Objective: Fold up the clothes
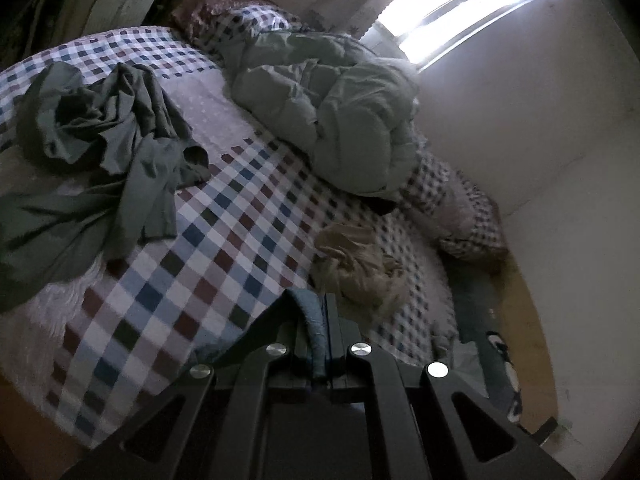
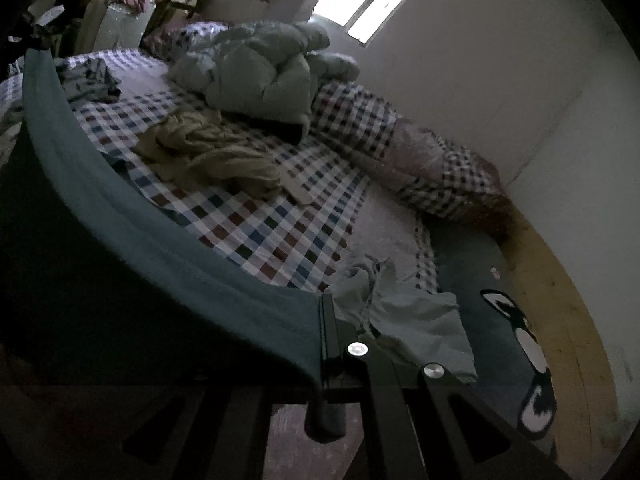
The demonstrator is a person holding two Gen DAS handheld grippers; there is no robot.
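A broad strip of bare checked bedsheet (image 1: 224, 216) lies open between 2 heaps: the crumpled grey-green garment (image 1: 108, 128) and the tan garment (image 2: 208, 156). The bunched pale quilt (image 1: 320, 116) blocks the wall side, and a stretched teal cloth (image 2: 132, 240) screens the right wrist view's left half.

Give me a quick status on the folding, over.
Both grippers shut on the teal garment, left gripper, right gripper, cloth spread between them. Beige garment and grey-green garment lie on the checked bedsheet ahead.
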